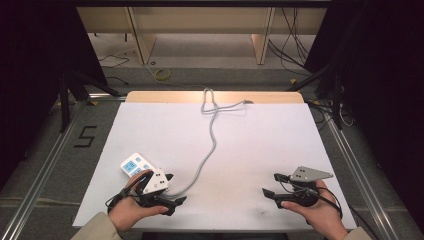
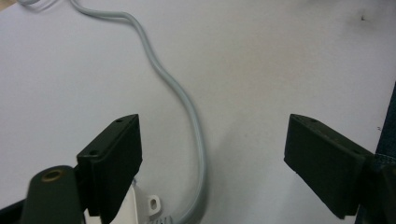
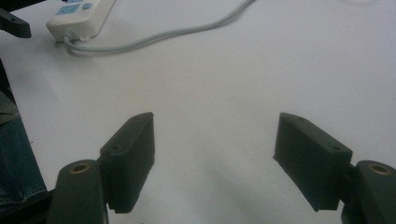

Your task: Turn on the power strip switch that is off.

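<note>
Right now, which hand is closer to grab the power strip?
Left. The left tool sits right beside the power strip, open. The right tool is far across the table.

High view: the white table (image 1: 260, 145) is evenly and brightly lit from overhead; surroundings at both sides fall to near black. Image is soft and low in detail. Shadows under the hands are faint and short. Gripper views: the near jaws are blurred and underexposed, diffuse grey shadows lie between them, the table reads slightly bluish, no glare.
</note>
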Tool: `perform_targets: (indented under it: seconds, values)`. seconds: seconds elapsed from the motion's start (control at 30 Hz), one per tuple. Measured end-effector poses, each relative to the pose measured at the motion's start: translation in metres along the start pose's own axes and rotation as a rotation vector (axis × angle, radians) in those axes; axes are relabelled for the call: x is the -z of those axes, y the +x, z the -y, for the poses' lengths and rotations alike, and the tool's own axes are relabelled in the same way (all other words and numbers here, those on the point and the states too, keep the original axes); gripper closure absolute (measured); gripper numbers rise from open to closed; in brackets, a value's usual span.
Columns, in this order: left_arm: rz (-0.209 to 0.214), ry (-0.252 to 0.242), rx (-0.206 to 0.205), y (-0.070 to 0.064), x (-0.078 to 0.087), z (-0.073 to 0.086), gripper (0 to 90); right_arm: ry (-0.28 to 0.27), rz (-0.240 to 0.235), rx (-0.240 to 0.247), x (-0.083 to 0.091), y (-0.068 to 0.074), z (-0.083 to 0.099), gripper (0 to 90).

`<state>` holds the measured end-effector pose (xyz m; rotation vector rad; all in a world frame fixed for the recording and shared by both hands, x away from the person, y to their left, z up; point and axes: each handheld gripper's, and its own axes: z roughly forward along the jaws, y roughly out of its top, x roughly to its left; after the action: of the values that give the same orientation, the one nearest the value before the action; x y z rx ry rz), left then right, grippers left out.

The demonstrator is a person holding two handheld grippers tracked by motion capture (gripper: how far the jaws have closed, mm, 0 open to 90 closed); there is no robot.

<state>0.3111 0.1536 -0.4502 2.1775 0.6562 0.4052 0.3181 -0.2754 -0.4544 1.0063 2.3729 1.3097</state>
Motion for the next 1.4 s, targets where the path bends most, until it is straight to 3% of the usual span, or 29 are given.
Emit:
perform_targets:
  seconds: [0.17,0.37,0.87,1.4]
  values:
    - [-0.021,-0.017,0.025,0.003,0.003,0.000,22.4,0.000,0.005,0.002,0.000,0.000,0.000,29.2]
    - [-0.047,-0.021,0.038,0.005,0.006,-0.002,32.1,0.001,0.006,0.005,0.000,0.000,0.000,29.2]
    - [-0.126,-0.018,0.073,0.014,0.016,-0.004,75.2,0.010,0.009,0.001,-0.001,-0.002,0.000,29.3]
    - [-0.137,-0.016,0.080,0.015,0.019,-0.004,82.0,0.013,0.011,-0.002,-0.002,-0.003,0.001,29.4]
